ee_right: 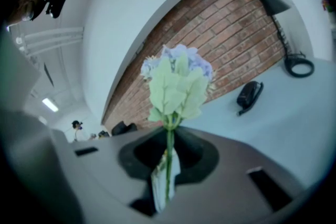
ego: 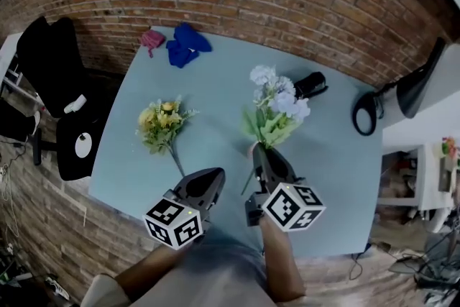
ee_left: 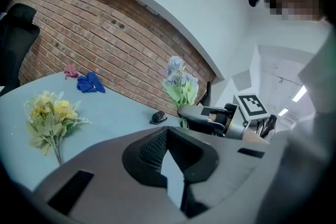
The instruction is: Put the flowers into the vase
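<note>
The right gripper [ego: 261, 152] gripped the stem of the pale blue bunch [ego: 277, 106], the lower stem hidden between its jaws. The left gripper [ego: 213, 177] was closed and empty. The yellow bunch [ego: 161, 123] lay on the table [ego: 215, 75]; the black object [ego: 310, 85] beyond was too unclear to identify

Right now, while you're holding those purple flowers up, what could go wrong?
1. The right gripper pinches the lilac bouquet only by its thin stem; the full top could tip or slip out.
2. No vase shows in any view, so finding it may mean more carrying.
3. The yellow bouquet lies on the table just ahead of the shut left gripper and could get knocked.
</note>
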Demonstrator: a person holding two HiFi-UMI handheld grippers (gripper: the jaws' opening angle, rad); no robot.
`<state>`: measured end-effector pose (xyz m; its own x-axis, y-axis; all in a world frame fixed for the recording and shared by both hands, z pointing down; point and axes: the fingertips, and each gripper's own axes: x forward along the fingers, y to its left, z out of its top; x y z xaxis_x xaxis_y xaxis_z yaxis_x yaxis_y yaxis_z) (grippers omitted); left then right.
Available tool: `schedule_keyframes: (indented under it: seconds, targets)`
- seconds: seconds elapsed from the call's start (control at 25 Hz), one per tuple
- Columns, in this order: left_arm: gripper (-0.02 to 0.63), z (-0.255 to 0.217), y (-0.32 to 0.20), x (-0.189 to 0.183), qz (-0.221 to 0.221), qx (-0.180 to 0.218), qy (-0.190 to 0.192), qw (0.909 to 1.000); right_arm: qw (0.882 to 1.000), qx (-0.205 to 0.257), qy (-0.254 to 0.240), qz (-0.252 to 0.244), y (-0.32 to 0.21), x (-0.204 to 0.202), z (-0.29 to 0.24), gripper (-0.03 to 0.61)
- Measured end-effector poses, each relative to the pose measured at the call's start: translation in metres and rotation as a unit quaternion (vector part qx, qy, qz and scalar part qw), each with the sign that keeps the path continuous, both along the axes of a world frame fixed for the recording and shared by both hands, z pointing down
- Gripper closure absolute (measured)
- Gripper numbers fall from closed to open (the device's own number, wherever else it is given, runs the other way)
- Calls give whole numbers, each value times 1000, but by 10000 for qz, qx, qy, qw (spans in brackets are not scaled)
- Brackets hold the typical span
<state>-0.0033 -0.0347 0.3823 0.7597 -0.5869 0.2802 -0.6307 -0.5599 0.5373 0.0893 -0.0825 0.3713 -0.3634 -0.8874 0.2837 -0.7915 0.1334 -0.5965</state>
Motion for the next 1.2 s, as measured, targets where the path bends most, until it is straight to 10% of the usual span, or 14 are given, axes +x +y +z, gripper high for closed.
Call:
schedule_keyframes:
  seconds: [1.2]
  targets:
    - [597,-2,-27,30,651,-97,-117,9978,9872,737,-451,1338,-35,76,-22,523]
